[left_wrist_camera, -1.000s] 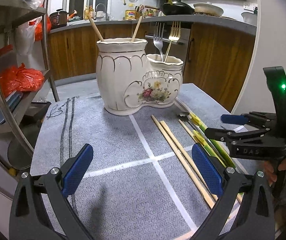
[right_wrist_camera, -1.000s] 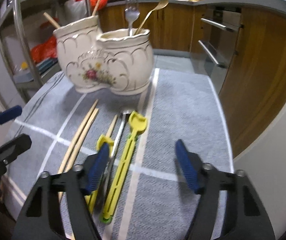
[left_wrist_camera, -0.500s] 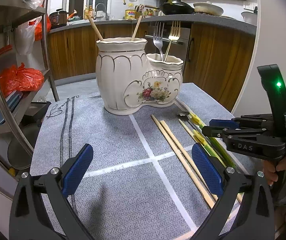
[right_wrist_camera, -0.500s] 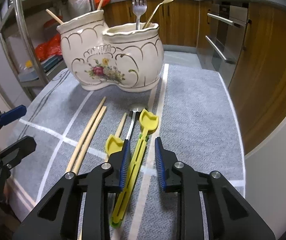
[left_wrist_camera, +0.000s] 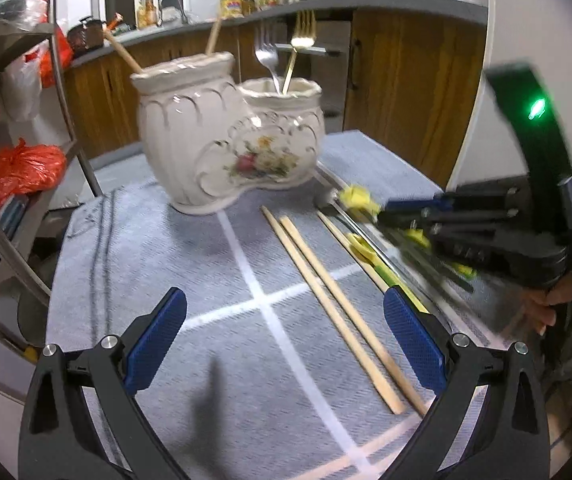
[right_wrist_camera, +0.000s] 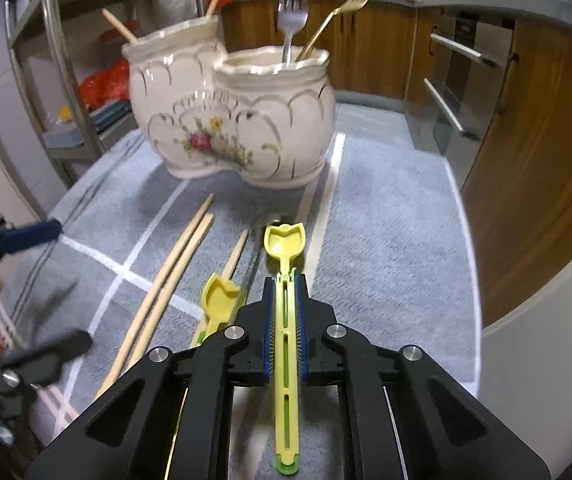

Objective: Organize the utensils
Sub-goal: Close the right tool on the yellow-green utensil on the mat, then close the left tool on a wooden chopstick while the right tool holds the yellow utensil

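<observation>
On the grey-matted worktop point(right_wrist_camera: 385, 248), left to right: left gripper point(left_wrist_camera: 286, 336) spread wide, nothing between its pads, hovering over the mat. Two wooden chopsticks point(right_wrist_camera: 170, 276) lie side by side next to it. Second yellow scoop point(right_wrist_camera: 218, 294) sits just left of the right gripper point(right_wrist_camera: 286, 320), whose jaws have just been closing and now pinch the yellow scoop point(right_wrist_camera: 286, 264) by its handle. Ceramic utensil holder point(right_wrist_camera: 238, 120) stands behind, forks inside.
</observation>
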Demonstrator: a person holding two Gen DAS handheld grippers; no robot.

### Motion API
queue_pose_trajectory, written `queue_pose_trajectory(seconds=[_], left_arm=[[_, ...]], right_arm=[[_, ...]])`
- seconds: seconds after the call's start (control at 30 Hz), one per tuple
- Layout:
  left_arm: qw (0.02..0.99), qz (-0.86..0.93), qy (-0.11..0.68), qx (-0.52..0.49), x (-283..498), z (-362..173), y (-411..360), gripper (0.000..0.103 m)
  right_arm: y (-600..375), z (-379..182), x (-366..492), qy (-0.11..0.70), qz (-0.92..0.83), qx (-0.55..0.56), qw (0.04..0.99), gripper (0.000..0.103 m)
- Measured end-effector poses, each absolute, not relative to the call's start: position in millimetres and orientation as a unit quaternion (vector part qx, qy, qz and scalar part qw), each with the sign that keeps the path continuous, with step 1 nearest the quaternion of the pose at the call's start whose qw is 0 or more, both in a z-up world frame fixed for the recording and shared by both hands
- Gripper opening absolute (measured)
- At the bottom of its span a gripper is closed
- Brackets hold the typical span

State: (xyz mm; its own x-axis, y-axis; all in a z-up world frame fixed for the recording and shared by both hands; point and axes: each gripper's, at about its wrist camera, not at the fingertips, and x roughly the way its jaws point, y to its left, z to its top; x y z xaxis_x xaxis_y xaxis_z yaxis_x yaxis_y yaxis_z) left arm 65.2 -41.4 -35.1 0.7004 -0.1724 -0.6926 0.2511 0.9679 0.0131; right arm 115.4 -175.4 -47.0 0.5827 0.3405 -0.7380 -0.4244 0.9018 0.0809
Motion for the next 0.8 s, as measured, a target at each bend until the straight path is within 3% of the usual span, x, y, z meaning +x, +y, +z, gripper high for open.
queue_pose_trajectory(seconds=[0.07,0.2,0.4,0.8], left_arm=[[0.915,-0.105,0.384,0.061,68,-39,-46,0.096],[0.908,-0.090,0.407,0.051,76,-46,-47,0.070],[0.900,-0.078,0.427,0.051,78,-53,-57,0.053],[0.897,-0.053,0.436,0.044,86,-56,-63,0.043]], right_arm=[[-182,-42,113,0.394,0.217,-0.044,0.892,0.010],[-191,-36,110,0.383,0.221,-0.030,0.897,0.010],[-196,-31,108,0.376,0.228,-0.020,0.898,0.010],[-196,-29,103,0.369,0.233,-0.016,0.900,0.010]])
